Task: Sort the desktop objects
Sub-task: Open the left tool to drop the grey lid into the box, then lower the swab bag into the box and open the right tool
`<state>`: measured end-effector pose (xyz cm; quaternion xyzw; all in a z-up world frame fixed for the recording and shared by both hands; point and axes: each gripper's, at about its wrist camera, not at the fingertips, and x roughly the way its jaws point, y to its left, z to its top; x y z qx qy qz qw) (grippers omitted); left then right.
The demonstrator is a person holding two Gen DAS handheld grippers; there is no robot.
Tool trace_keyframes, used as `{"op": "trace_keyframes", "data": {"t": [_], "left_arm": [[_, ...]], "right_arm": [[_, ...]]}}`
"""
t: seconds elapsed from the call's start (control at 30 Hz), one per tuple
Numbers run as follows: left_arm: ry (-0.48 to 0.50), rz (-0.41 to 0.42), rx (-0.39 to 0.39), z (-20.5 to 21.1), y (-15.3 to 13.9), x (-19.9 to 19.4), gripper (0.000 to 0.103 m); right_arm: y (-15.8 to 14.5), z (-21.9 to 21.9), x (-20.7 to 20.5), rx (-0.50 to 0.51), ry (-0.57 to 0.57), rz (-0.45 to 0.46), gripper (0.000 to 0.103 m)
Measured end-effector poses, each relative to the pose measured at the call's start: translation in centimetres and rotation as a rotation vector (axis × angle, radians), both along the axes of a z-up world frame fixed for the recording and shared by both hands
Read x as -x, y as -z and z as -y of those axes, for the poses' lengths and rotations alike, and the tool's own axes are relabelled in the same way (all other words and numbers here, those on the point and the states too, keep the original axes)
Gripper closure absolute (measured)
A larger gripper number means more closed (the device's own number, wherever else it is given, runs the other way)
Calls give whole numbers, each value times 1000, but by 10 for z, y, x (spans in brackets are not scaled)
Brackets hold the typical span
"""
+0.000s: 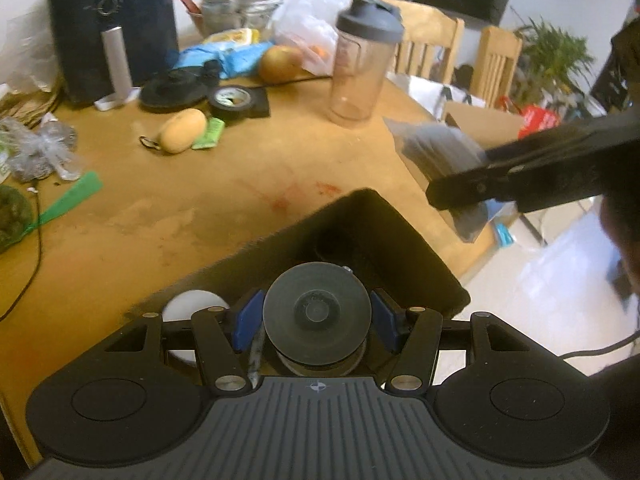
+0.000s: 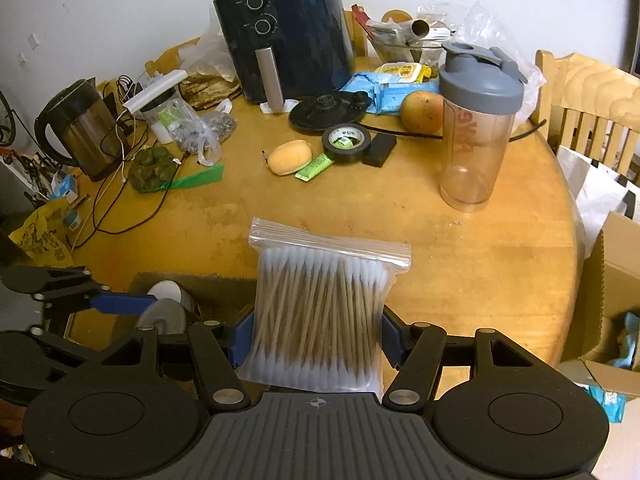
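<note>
Your left claw (image 1: 316, 326), at the bottom centre of the left view, is about half open and clamped on a round grey-lidded jar (image 1: 316, 316), its blue pads pressing the lid from both sides. The jar hangs over a dark box (image 1: 400, 248) that fills the lower middle of that frame, with a white disc (image 1: 192, 308) already lying inside at the lower left. Your right claw (image 2: 316, 340), bottom centre of the right view, is a little over half open and grips a clear zip bag of swabs (image 2: 320, 300), held upright above the wooden counter (image 2: 460, 264). The box edge (image 2: 224, 292) shows just left of the bag. You seem to be mid-sort, bringing both items to the box. The next move likely calls for lowering the jar into free space beside the disc and opening the left claw, then swinging the bag leftward over the box without the two claws colliding. A shaker bottle (image 2: 476, 128), tape roll (image 2: 346, 140) and fryer (image 2: 284, 32) wait unsorted in the upper half of the frame.
</note>
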<state>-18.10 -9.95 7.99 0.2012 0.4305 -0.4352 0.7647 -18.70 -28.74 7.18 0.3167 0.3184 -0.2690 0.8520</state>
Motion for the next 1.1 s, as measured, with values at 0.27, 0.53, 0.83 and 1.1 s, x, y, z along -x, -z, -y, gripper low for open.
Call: {"op": "trace_keyframes", "data": {"t": [0.27,0.53,0.83,1.1], "left_arm": [[41,10,-23,14,19,4,46],[0,-35,3,11,19,-4,35],[-88,-18,42,-5,-9,-13,35],[-166,-16,76,-23,-22,-21,35]], "right_arm": [[1,-7,14,-11,16,-13,38],[1,-10,18,-17,17,-18,38],[-1,-13,9,-26,-22,-12,37],[0,-18,-10,-36,-75,-13,37]]}}
